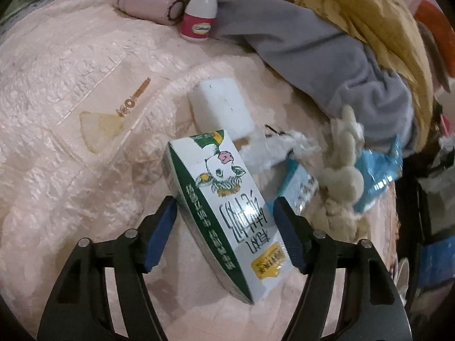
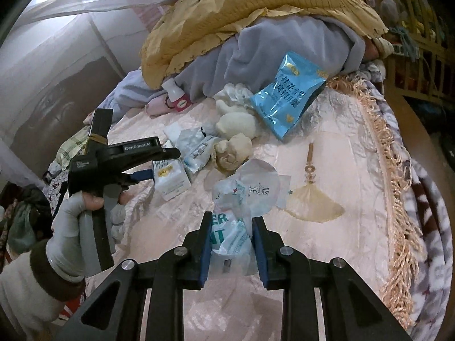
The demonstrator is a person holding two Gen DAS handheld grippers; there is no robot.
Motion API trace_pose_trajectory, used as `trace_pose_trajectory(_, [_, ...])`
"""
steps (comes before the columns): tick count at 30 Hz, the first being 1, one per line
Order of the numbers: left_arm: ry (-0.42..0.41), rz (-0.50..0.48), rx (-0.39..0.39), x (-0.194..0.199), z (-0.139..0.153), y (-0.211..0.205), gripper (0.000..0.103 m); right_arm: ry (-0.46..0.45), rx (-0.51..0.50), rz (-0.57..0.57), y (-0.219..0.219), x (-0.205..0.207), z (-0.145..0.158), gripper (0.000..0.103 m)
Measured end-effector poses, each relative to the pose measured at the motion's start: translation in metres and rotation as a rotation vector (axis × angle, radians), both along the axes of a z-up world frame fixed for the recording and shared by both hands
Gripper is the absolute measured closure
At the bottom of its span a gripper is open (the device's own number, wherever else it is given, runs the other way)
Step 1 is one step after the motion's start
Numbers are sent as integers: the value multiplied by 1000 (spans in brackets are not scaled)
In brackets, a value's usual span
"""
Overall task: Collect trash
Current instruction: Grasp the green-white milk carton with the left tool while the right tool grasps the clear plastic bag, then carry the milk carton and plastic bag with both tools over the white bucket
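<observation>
From the left wrist, the left gripper point(image 1: 224, 213) angles steeply down at the pink bedspread point(image 1: 71, 156), its blue pads spread on either side of the milk carton point(image 1: 227, 213); whether they press it I cannot tell. From the right wrist, the right gripper point(image 2: 231, 244) tilts down, pinching crumpled clear wrappers point(image 2: 241, 201) above the bedspread's middle, while a gloved hand point(image 2: 82, 218) grips the left gripper's handle by the carton.

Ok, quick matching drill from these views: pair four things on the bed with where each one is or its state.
1 milk carton
2 crumpled wrappers
3 blue snack bag
4 small pink-labelled bottle

a lying beside the plush toys
b clamped in the right tongs
c against the grey blanket
d between the left tongs

Pairs: 1-d, 2-b, 3-a, 4-c
</observation>
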State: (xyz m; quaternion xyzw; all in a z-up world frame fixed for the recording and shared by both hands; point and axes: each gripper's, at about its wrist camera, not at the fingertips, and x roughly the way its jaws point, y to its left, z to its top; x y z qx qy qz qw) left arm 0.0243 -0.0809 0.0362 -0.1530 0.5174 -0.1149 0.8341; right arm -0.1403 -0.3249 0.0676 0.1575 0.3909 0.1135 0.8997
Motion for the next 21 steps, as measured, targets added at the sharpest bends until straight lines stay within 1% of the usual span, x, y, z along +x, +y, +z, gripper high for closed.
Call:
trace_pose_trajectory(3, [-4, -62, 1, -15, 5, 1, 43, -8, 0, 4, 4, -8, 3, 78])
trace_pose_trajectory(7, [-47, -130, -3, -46, 24, 3, 43, -17, -7, 5, 10, -23, 6, 78])
trace_pose_trajectory(11, [-69, -190, -3, -75, 41, -3, 43, -17, -16, -2, 13, -34, 8, 78])
trace_pose_trajectory(17, [-139, -271, 68, -111, 63, -27, 43, -33, -26, -14, 14, -56, 15, 78])
trace_pose_trajectory(21, [-165, -323, 93, -131, 72, -44, 43, -38, -28, -28, 10, -69, 19, 78])
